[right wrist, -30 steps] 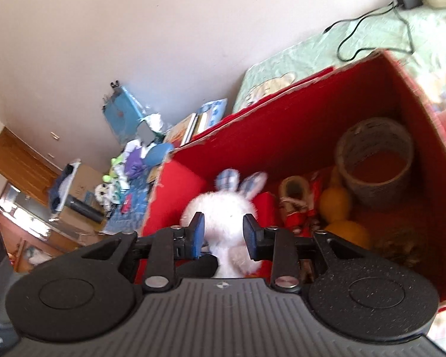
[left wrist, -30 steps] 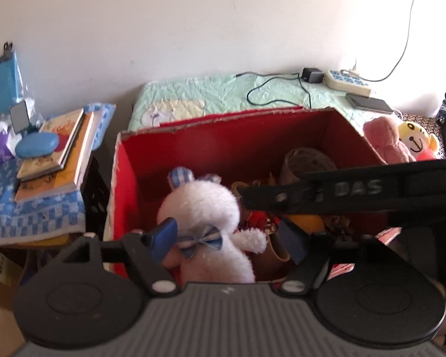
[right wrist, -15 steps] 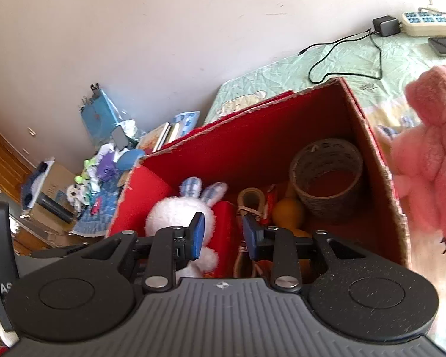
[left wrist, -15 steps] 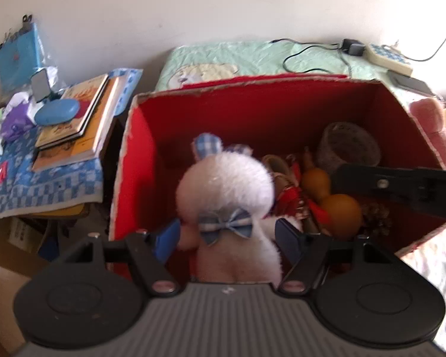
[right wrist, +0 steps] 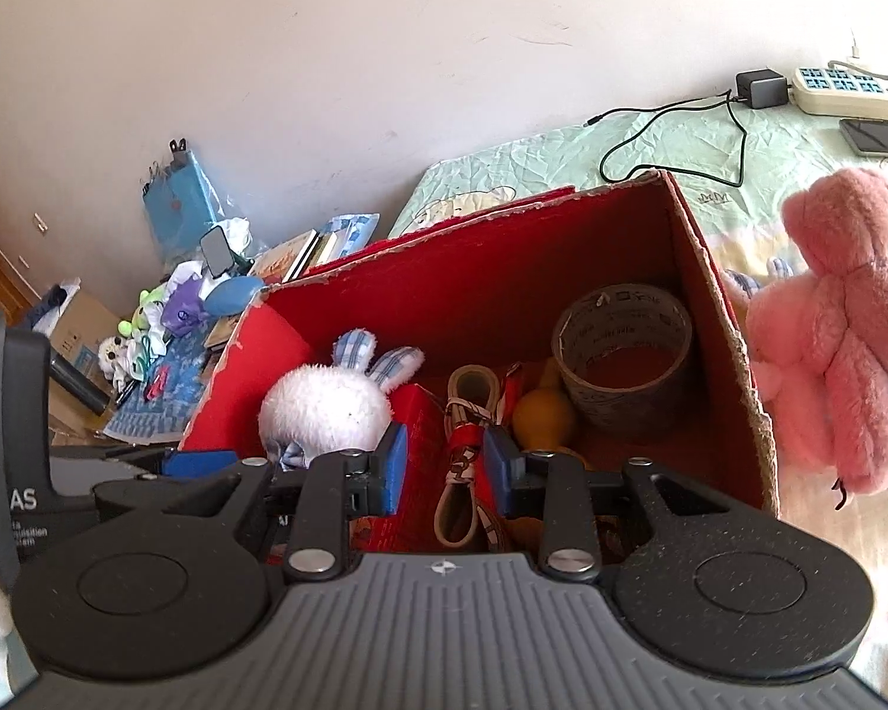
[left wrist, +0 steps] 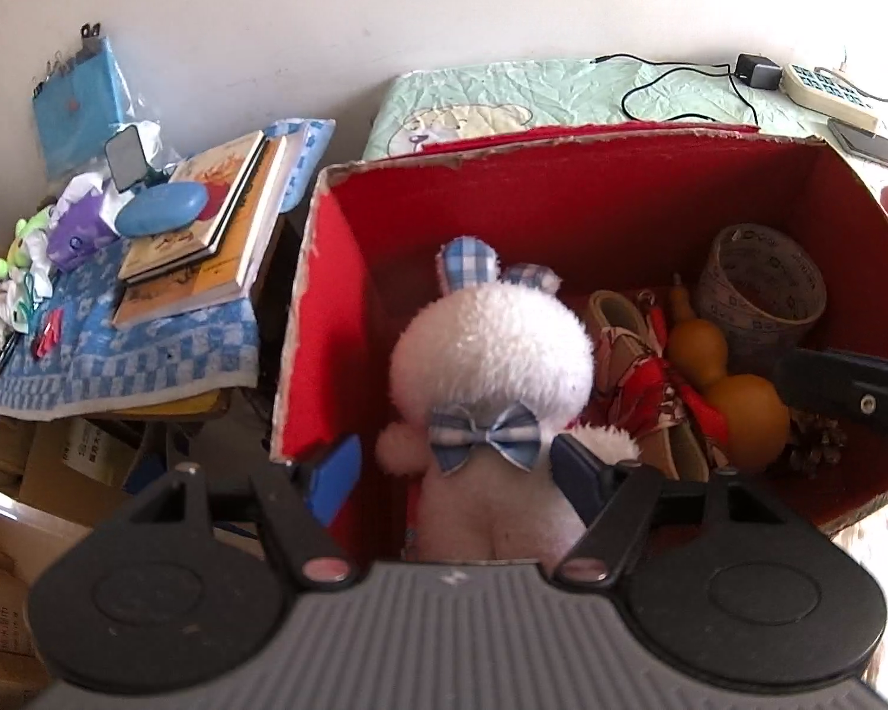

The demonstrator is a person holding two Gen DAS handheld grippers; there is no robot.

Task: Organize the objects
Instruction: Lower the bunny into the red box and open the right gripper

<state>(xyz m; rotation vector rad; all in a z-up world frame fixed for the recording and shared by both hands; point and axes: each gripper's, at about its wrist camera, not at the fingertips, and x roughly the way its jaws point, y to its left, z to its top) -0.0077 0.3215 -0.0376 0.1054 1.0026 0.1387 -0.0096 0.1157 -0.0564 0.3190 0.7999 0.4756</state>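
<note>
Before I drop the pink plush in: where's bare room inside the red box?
Inside the red box, bare floor shows only within the tape roll. The white bunny fills the left; sandals and gourd crowd the middle and right.

white plush rabbit (left wrist: 491, 367) with blue-checked ears upright inside red box (left wrist: 562, 207).

Bright daylight, right-side glare, fisheye-warped edges.

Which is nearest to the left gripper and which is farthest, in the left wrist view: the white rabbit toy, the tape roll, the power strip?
1. White rabbit toy: between the fingers of the left gripper, left part of the red box.
2. Tape roll: far right corner of the box.
3. Power strip: beyond the box, upper right.
</note>
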